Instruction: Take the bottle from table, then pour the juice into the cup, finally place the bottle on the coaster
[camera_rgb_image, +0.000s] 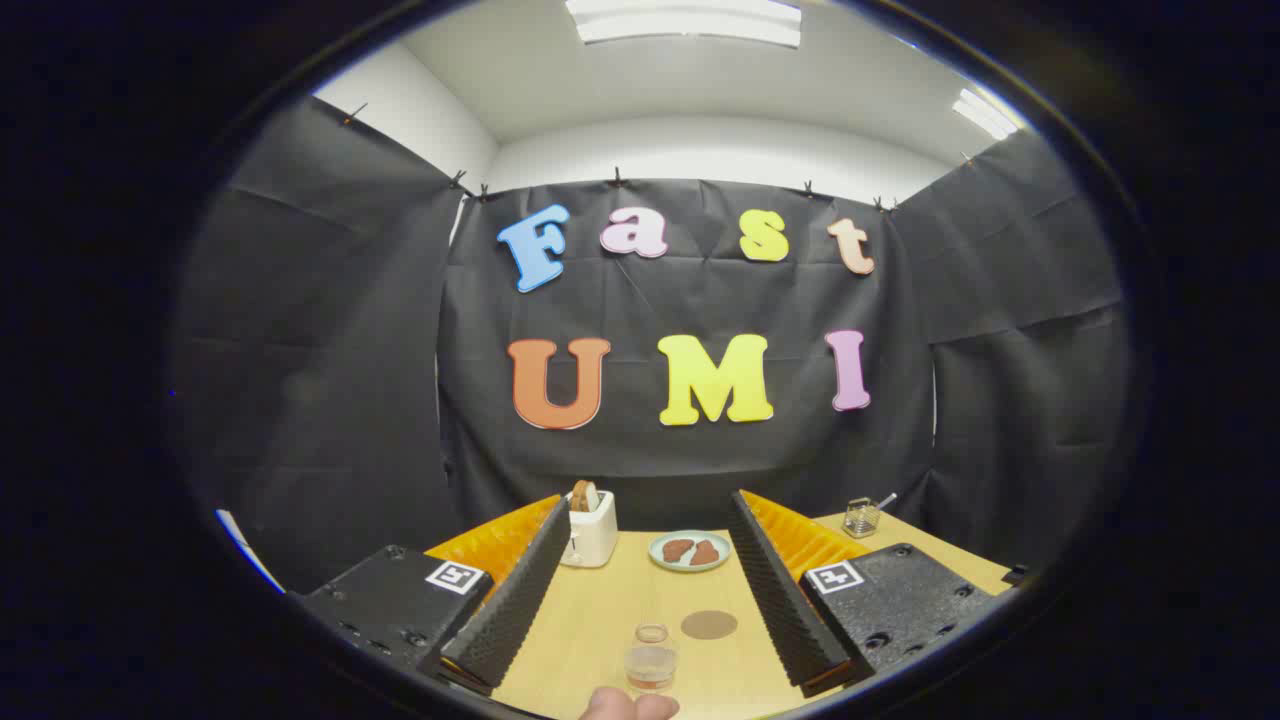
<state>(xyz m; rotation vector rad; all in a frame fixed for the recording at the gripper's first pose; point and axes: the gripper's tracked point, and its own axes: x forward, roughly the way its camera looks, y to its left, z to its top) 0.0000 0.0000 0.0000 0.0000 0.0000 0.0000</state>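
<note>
The gripper stands wide open above the light wooden table, its two ridged fingers spread well apart and holding nothing. Between the fingers, low and close in, sits a small clear glass vessel with a narrowed neck and a little amber liquid in the bottom; by its shape and contents it is judged to be the bottle, though this cannot be confirmed. Part of a person's hand shows just below it, nearly touching. A flat round brown coaster lies just beyond and beside the vessel, apart from it. Farther off stand a white toaster with bread in its slot and a pale plate carrying two brown pieces. A small wire holder sits at the far corner.

Step in hand: taking the bottle, not yet begun. To do it well, lower the gripper until the fingers bracket the vessel's body below the neck, centre it, then close evenly, keeping it upright so nothing spills. Wait until the hand is clear.
</note>
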